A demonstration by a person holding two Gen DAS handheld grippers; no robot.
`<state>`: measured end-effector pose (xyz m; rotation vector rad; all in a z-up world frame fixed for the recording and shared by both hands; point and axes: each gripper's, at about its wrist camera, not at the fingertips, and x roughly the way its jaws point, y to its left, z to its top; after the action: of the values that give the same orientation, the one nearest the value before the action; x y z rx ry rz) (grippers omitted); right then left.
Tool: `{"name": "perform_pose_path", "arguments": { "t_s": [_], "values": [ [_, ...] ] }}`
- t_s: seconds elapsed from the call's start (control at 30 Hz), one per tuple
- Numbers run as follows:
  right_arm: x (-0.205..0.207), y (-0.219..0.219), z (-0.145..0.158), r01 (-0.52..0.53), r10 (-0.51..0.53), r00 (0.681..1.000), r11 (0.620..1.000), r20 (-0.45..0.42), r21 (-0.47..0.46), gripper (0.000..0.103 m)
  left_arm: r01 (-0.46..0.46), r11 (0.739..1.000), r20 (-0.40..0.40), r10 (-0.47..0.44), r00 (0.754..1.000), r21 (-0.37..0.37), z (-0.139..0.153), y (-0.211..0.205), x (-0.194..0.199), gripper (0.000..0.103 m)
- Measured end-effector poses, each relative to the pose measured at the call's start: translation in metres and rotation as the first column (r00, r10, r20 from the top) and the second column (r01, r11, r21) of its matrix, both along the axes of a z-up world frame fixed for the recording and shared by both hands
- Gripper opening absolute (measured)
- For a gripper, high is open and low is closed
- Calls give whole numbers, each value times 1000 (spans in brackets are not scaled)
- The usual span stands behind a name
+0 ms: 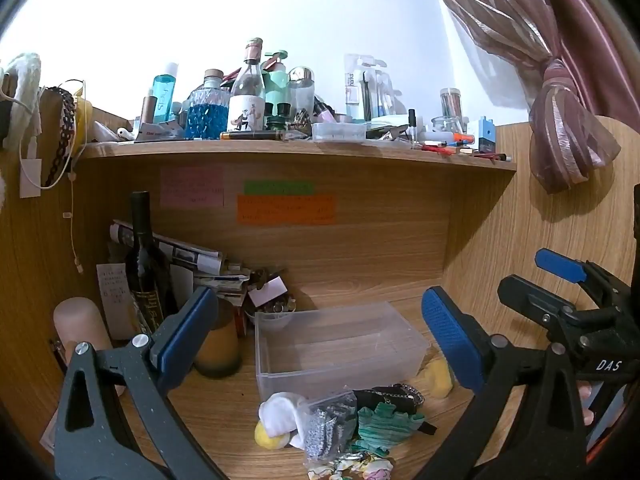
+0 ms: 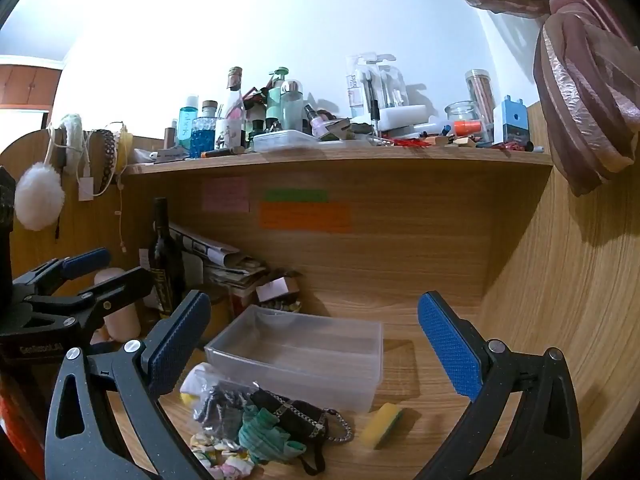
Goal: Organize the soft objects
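Note:
A clear plastic bin stands empty on the wooden desk. In front of it lies a heap of soft things: a white sock, a bag of grey fabric, a green cloth, a black pouch with a chain and a floral cloth. A yellow sponge lies right of the heap. My left gripper and right gripper are open and empty, held above the heap. The right gripper also shows in the left wrist view.
A dark wine bottle, stacked papers, a brown cup and a pink cylinder stand at the left. A cluttered shelf hangs above. A curtain hangs at the right.

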<state>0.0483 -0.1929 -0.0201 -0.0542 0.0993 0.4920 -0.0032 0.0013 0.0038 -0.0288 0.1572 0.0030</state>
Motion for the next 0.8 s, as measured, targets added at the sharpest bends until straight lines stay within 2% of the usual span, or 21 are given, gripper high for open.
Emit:
{"name": "perform_pose_path", "arguments": {
  "t_s": [0.8],
  "values": [
    [0,-1,-1,3,-3,1000,1000,-1,8,103,-3,1000,7,3,1000,4,-2,-3,-1,103]
  ]
}}
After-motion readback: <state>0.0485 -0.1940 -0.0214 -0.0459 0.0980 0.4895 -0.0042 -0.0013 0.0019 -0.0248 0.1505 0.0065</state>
